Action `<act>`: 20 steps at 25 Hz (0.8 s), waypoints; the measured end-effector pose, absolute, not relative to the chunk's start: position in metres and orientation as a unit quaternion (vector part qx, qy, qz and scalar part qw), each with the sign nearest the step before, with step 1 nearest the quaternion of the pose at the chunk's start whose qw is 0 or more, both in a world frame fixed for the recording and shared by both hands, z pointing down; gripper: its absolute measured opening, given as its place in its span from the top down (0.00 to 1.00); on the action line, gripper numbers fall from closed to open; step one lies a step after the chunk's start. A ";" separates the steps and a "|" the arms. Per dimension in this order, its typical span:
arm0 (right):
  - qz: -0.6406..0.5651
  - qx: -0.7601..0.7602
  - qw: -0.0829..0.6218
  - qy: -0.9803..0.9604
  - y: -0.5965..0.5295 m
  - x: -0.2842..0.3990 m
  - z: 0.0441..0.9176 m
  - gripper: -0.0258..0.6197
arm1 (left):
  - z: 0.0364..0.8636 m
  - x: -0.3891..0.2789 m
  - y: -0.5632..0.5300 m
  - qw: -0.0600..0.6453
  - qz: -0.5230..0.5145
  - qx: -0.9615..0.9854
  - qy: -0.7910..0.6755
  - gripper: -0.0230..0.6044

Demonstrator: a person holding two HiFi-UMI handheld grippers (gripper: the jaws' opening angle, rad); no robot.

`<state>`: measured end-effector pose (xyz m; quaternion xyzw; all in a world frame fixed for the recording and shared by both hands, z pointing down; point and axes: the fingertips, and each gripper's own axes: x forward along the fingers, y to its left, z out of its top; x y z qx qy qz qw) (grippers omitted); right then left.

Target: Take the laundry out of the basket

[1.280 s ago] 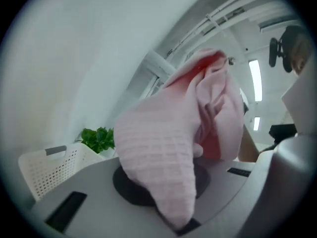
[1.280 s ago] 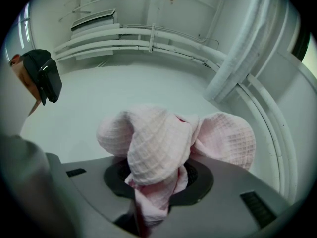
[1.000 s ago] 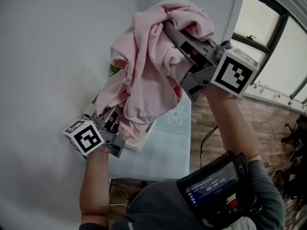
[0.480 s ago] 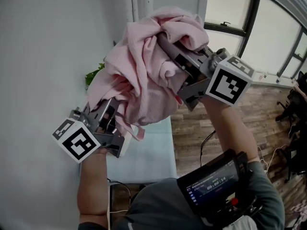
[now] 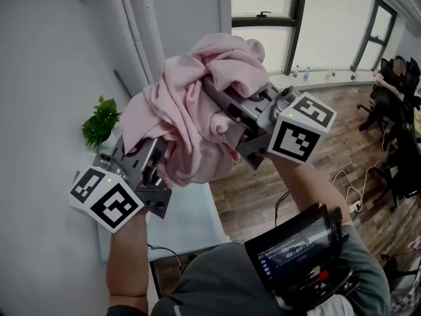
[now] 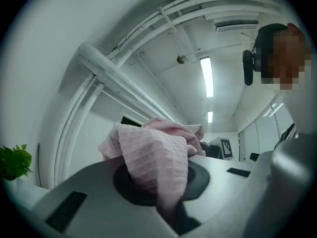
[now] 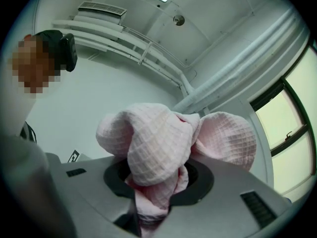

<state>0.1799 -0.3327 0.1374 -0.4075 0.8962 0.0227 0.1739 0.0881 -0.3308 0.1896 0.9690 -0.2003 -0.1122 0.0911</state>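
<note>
A bundle of pink waffle-weave cloth (image 5: 191, 104) hangs in the air between both grippers, held high in front of the person. My left gripper (image 5: 158, 153) is shut on its lower left part; the fabric (image 6: 158, 162) spills out over the jaws in the left gripper view. At the upper right my right gripper (image 5: 220, 97) is shut on a thick fold of the same cloth (image 7: 158, 148), which bulges up between its jaws. The basket is out of sight in every view.
A pale blue table (image 5: 187, 222) stands below against the white wall, with a green plant (image 5: 100, 125) at its far end. Wood floor (image 5: 329, 130) and windows (image 5: 263, 18) lie to the right. A device with a screen (image 5: 299, 252) sits on the person's chest.
Both grippers have swung with the pink cloth toward the right of the room; the view now shows windows and floor. The white basket seen under the cloth one second ago has left the picture.
</note>
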 end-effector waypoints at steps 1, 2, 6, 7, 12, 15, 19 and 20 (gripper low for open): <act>0.022 -0.412 0.171 0.895 -0.320 0.194 0.140 0.75 | 0.191 0.104 -0.319 0.095 -0.109 0.970 -0.198 0.89; 0.020 -0.417 0.169 0.893 -0.312 0.205 0.144 0.75 | 0.194 0.116 -0.312 0.098 -0.107 0.970 -0.195 0.89; 0.014 -0.434 0.152 0.888 -0.303 0.227 0.170 0.75 | 0.216 0.145 -0.306 0.093 -0.086 0.973 -0.190 0.89; 0.016 -0.439 0.145 0.887 -0.301 0.229 0.177 0.75 | 0.222 0.151 -0.305 0.091 -0.079 0.974 -0.190 0.89; 0.019 -0.455 0.118 0.882 -0.290 0.235 0.211 0.74 | 0.249 0.169 -0.299 0.100 -0.060 0.974 -0.193 0.89; -0.003 -0.454 0.118 0.883 -0.289 0.240 0.230 0.74 | 0.265 0.174 -0.297 0.106 -0.049 0.974 -0.197 0.89; -0.018 -0.453 0.115 0.884 -0.293 0.242 0.251 0.74 | 0.281 0.181 -0.301 0.105 -0.034 0.972 -0.209 0.89; -0.019 -0.452 0.113 0.885 -0.294 0.242 0.255 0.74 | 0.284 0.182 -0.301 0.104 -0.032 0.971 -0.212 0.89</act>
